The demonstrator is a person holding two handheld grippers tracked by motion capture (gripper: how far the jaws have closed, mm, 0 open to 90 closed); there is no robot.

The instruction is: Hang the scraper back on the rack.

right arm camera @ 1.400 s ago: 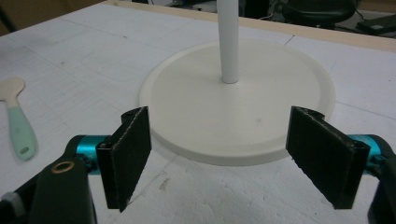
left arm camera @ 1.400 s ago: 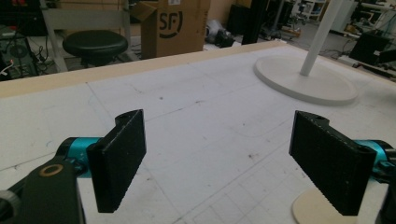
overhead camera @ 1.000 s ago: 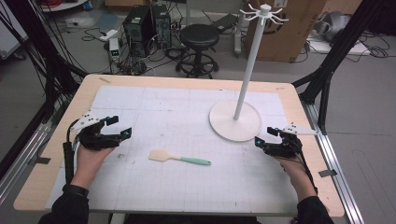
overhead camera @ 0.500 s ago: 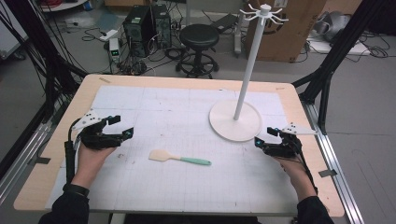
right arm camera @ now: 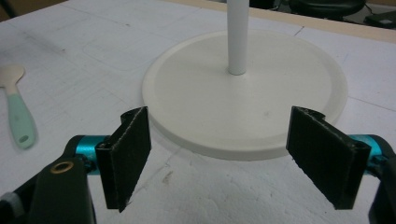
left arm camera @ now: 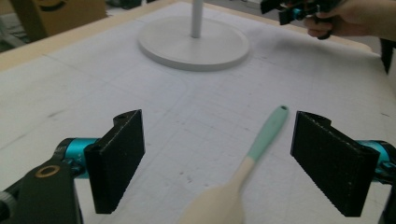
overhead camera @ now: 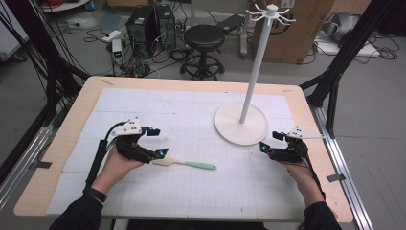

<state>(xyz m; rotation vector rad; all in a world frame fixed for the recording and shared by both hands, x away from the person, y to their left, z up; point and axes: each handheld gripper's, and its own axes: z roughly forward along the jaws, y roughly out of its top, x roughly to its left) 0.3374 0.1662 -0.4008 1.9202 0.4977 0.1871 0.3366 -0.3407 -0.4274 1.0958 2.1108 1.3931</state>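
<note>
A spatula with a cream head and a teal handle lies flat on the white mat, left of centre. My left gripper is open right at its head end. In the left gripper view the spatula lies between the two spread jaws of the left gripper, head nearest, with neither jaw touching it. My right gripper is open and empty, just off the near right rim of the white stand's base. The right gripper faces that base, with the spatula far left.
The stand's thin white pole rises from the base to a ring of hooks at the top. A wooden table edge frames the mat. In the left gripper view the right gripper and a hand sit far off, top right.
My left gripper has moved right across the mat, bringing its open jaws to either side of the spatula's head. The right gripper has barely shifted, and the spatula has stayed put.
</note>
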